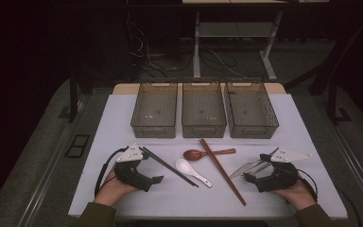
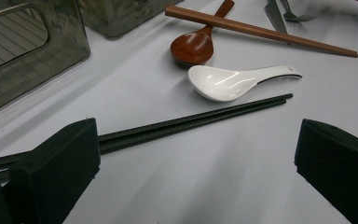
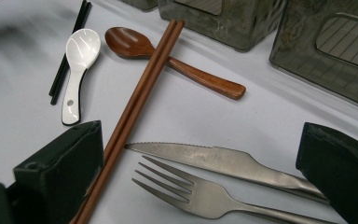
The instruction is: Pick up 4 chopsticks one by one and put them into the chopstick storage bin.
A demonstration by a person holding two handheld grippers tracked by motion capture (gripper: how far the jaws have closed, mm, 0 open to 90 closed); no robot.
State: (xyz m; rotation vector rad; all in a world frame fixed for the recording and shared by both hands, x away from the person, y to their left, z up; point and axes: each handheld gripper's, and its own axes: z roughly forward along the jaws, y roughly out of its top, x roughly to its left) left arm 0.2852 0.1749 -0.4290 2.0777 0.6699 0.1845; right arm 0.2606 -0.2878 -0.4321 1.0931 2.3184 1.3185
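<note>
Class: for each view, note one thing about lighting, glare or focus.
High view: dark surroundings, lit white table. Left gripper view: bright glare on the white spoon; near left claw soft. Right gripper view: sharp knife and fork, dull sheen.

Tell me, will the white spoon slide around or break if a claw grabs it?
The white spoon looks glossy, like glazed ceramic, so it may slip between pads. It is probably stiff and could chip if dropped. Its rounded bowl rests on the table, so a push might make it rock or spin.
</note>
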